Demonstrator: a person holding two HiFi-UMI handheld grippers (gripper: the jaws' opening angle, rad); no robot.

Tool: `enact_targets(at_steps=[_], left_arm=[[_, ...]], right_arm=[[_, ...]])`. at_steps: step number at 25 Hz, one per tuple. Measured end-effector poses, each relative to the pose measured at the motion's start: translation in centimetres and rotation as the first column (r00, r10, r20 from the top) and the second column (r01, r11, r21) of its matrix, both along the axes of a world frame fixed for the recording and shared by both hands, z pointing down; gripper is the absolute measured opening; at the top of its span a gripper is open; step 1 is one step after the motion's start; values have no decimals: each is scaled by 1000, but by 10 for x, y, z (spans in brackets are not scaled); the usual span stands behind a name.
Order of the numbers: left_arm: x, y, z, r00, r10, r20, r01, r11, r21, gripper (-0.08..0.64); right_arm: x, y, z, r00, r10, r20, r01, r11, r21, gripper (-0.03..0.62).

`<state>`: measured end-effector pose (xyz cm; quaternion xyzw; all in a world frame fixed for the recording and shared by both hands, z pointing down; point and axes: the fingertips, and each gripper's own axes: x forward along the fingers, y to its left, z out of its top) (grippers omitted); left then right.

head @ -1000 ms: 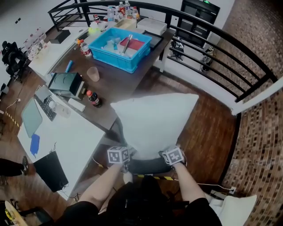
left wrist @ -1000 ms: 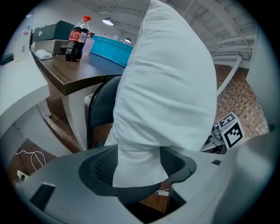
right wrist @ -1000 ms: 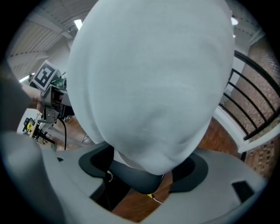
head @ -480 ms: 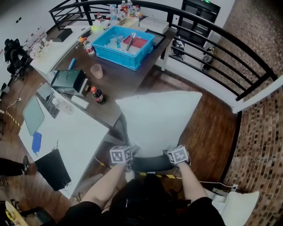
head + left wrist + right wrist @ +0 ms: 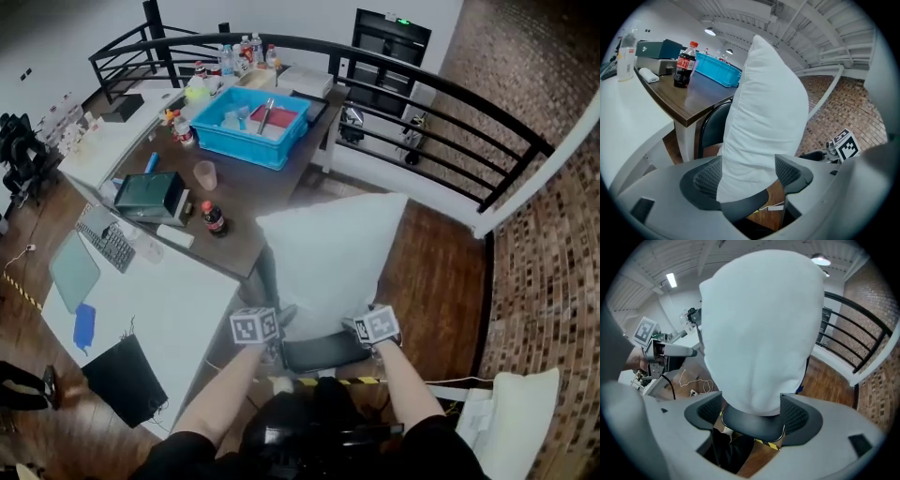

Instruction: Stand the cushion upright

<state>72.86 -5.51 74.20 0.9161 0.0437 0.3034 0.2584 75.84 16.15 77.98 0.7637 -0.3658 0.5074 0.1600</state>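
A white cushion (image 5: 333, 253) stands on its lower edge on the black seat of a chair (image 5: 323, 352). The chair sits just off the near right corner of a brown bench (image 5: 253, 178). The cushion rises tall and nearly vertical, its top tipped slightly away from the person, toward a black railing.

A person holds it from below with both arms. The left tool (image 5: 745, 176) has its jaws spread wide, one on each face of the cushion's lower left corner, and the fabric fills the gap between the pads. The right tool (image 5: 752, 411) clasps the lower right corner the same way, wide apart yet pressed on the stuffing.

Gripping both bottom corners likely lets the person pin the base to the seat and steady the soft body so it does not fold or topple. The dark chair back (image 5: 710, 131), seen in the left gripper view, is beside the cushion and could serve as a support.

On the bench, well apart from the cushion, are a cola bottle (image 5: 214, 217) near the near edge and a blue crate (image 5: 246, 141) toward the far edge.
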Motion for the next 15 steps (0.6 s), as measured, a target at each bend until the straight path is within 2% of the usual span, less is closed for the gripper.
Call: enact_targets(at_steps=[1,4,11,15], left_arm=[[-2,1,-6,1000,19,-14,-19,1000,-10,371],[-10,13,-21,997,63,-49,-65,997,-30,370],[-37,43,-55,986,110,-126,-112,994,-11,370],[-54,43,-80,981,84,-172,-83,996,12,370]], right_arm=[[-6,-4,-9,1000,-2,-18,2,1000,14,399],[-31,1,-31,998,29,-51,-27,999,44,399],[-60,28,-71,988,88,-126,-75,992,102,399],[-76,30,-94,983,77,-168,-49,986,161,399]])
